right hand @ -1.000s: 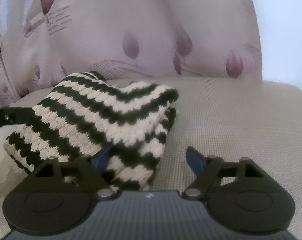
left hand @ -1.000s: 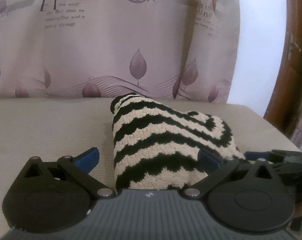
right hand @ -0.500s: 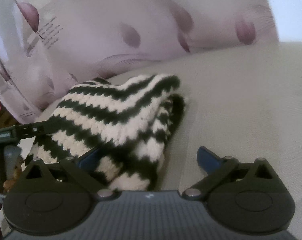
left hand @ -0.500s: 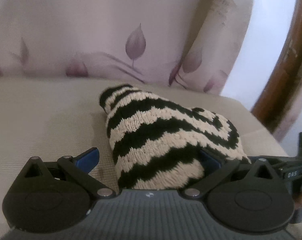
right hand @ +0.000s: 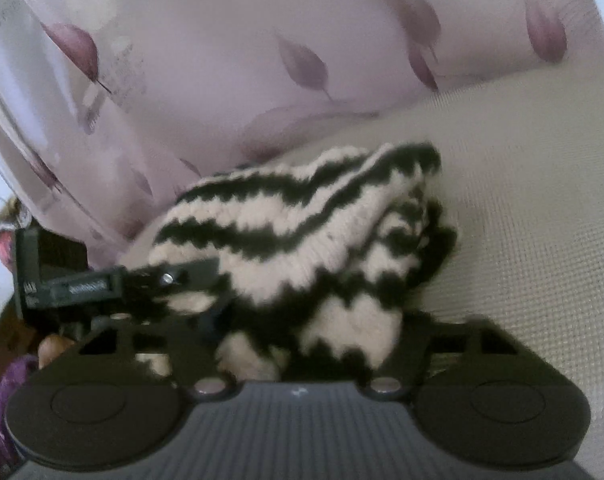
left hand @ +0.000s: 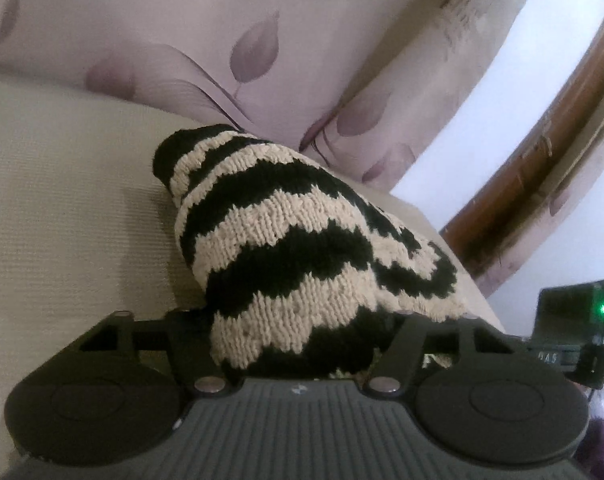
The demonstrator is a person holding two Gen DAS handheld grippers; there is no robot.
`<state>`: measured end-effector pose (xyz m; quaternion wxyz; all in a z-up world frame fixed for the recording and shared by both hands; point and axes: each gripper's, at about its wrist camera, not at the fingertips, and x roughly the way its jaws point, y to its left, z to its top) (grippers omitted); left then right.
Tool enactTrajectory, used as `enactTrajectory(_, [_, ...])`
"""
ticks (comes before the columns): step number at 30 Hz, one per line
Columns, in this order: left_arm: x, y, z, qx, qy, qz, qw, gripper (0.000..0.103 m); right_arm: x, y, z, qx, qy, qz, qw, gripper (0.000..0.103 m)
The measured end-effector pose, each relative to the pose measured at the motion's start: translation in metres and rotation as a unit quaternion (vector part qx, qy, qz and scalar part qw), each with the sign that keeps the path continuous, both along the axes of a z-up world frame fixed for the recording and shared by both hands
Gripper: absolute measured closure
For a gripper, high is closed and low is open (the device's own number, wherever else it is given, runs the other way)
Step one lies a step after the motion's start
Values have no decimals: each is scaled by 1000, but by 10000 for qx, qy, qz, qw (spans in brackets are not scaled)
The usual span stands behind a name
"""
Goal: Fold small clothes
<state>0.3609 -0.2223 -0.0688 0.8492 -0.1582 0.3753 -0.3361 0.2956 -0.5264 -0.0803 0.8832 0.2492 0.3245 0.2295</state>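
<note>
Bunched black-and-cream striped knit (left hand: 302,256) on beige cushion (left hand: 62,200); both jaws seemingly pinching it.

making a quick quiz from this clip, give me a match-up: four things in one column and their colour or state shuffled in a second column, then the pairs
Things:
1. knitted garment
2. left tongs
3. curtain
4. surface under the garment

Colour or state:
A. pale pink with purple leaf prints
B. plain beige, finely woven
C. black and cream wavy stripes, bunched in layers
D. shut on the near edge of the knit

Pairs: 1-C, 2-D, 3-A, 4-B
</note>
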Motion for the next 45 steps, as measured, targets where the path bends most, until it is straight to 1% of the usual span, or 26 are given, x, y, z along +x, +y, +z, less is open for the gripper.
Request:
enactTrajectory(1, [-9, 2, 7, 73, -78, 13, 9999, 42, -6, 0, 5, 128, -49, -70, 9999, 49])
enactTrajectory(3, [-29, 9, 21, 223, -248, 11, 9994, 42, -19, 5, 15, 263, -128, -82, 9995, 51])
enactTrajectory(5, [-43, 21, 36, 233, -291, 32, 9993, 42, -33, 16, 24, 229, -165, -50, 9996, 51])
enactTrajectory(8, [-70, 42, 56, 262, -359, 78, 9990, 42, -60, 34, 35, 360, -270, 2, 9990, 51])
enactTrajectory(11, [-102, 65, 73, 424, -415, 155, 9981, 42, -85, 53, 45, 455, -349, 54, 9983, 52])
enactTrajectory(15, [-132, 88, 88, 612, -411, 222, 9970, 42, -115, 82, 52, 560, -363, 172, 9976, 52])
enactTrajectory(20, [-169, 115, 101, 839, -559, 293, 9945, 42, -149, 112, 55, 619, -401, 311, 9968, 51])
enactTrajectory(24, [-184, 133, 102, 904, -594, 373, 9934, 41, -163, 129, 50, 716, -358, 353, 9962, 52])
enactTrajectory(29, [-196, 146, 93, 929, -596, 405, 9931, 41, -174, 146, 44, 702, -291, 351, 9965, 51])
enactTrajectory(33, [-199, 153, 78, 968, -571, 433, 9927, 40, -178, 154, 37, 595, -202, 343, 9974, 52])
enactTrajectory(37, [-205, 151, 63, 1192, -717, 528, 9889, 38, -177, 161, 26, 335, -136, 279, 9990, 52])
enactTrajectory(40, [-212, 148, 55, 1387, -882, 721, 9838, 30, -181, 167, 22, -64, -212, 204, 9995, 51])
enactTrajectory(41, [-214, 148, 53, 1422, -902, 816, 9823, 25, -182, 169, 21, -263, -268, 167, 9992, 51])
enactTrajectory(42, [-216, 147, 52, 1441, -923, 928, 9809, 23, -185, 171, 19, -489, -335, 115, 9982, 50])
enactTrajectory(43, [-219, 147, 51, 1466, -959, 1013, 9793, 21, -187, 173, 18, -635, -381, 62, 9972, 45])
enactTrajectory(44, [-222, 145, 51, 1519, -1030, 1122, 9766, 16, -189, 175, 17, -714, -436, -16, 9965, 42])
enactTrajectory(45, [-226, 143, 52, 1619, -1157, 1269, 9718, 6, -192, 175, 16, -780, -490, -122, 9957, 35])
